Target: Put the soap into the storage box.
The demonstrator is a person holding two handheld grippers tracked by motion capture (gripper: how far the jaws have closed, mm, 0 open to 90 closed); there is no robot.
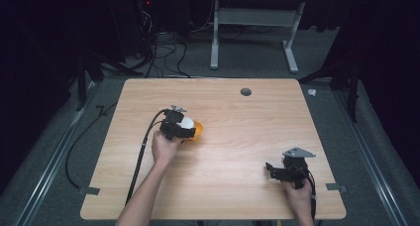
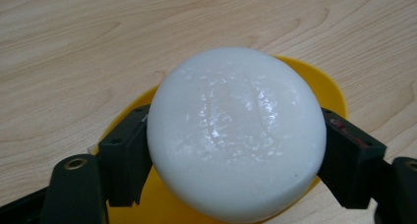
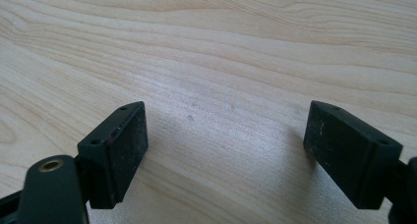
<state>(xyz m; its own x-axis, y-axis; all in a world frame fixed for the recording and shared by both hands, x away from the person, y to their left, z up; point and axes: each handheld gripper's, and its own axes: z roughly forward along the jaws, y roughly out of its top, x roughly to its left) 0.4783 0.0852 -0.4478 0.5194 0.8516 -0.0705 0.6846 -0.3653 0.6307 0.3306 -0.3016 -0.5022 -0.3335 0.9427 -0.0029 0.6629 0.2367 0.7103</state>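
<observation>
Jaws clamped around white bowl

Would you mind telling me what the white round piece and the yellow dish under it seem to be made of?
White round piece: looks like translucent, waxy plastic or silicone, with mottled glossy highlights on its dome. Yellow dish: probably smooth opaque plastic, judging by its even colour and thin rim. Neither is certain from looks alone. The left tongs grip the white piece.

I work at a light wooden table with a dark round grommet at twelve o'clock. Grey carpet surrounds it; beyond, a white metal frame, tangled cables, and darkness.
</observation>
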